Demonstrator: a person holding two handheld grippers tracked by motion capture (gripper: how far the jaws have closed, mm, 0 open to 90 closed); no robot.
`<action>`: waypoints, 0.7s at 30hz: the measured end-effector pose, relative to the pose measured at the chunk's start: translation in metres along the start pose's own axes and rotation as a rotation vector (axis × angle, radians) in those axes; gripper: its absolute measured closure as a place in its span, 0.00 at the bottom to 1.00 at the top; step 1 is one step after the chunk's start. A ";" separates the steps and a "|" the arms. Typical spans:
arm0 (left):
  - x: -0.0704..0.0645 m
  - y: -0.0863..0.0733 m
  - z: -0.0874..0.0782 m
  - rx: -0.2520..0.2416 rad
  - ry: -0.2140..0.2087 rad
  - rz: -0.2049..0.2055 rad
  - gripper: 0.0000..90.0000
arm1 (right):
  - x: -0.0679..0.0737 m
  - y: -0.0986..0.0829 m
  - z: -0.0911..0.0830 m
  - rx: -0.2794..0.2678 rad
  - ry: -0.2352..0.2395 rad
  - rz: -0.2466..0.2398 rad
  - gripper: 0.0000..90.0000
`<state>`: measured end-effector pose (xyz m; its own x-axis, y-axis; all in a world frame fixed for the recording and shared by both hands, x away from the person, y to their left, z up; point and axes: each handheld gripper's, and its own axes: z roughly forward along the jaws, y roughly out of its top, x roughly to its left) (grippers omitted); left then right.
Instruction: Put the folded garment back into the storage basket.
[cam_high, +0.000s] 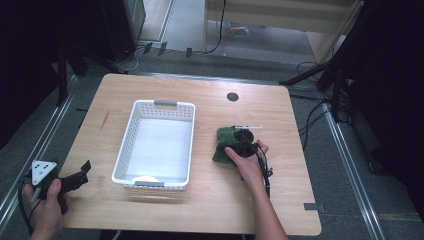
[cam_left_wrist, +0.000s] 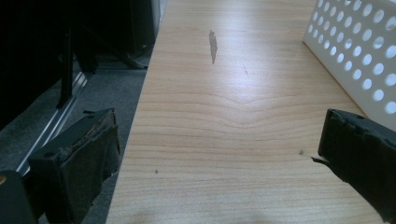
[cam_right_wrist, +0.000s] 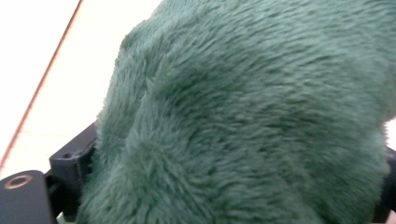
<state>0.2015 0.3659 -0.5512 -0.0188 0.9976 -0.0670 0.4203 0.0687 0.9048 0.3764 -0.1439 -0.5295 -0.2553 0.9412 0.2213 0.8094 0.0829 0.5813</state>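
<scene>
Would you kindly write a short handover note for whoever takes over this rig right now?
Left gripper: open, holding nothing, at the table's near left edge.
Right gripper: its jaws stand around the fuzzy dark green cloth; whether they have closed is unclear.
The cloth lies on the wooden table, right of the white perforated plastic basket.
Done: cloth reached.
Left, probably: grip it and move it into the basket.

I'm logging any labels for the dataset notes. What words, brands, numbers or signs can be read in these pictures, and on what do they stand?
None can be read.
The white strip beside the green plush cloth: too small to tell whether it bears print.
The reddish item on the floor: blurred, nothing legible.
The white basket, the table and the left gripper show no text.
</scene>
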 end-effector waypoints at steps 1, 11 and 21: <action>0.000 0.000 0.000 0.000 0.000 0.000 0.00 | -0.001 0.000 -0.002 -0.003 0.004 0.019 0.12; 0.000 0.000 0.000 0.000 -0.001 0.000 0.00 | -0.002 -0.002 -0.021 -0.118 0.048 0.088 0.16; 0.000 0.000 0.000 -0.002 0.001 0.003 0.00 | 0.005 0.005 -0.045 -0.179 0.088 0.102 0.16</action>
<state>0.2013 0.3655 -0.5512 -0.0182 0.9978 -0.0639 0.4185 0.0656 0.9058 0.3552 -0.1533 -0.4907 -0.2283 0.9089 0.3490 0.7287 -0.0782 0.6803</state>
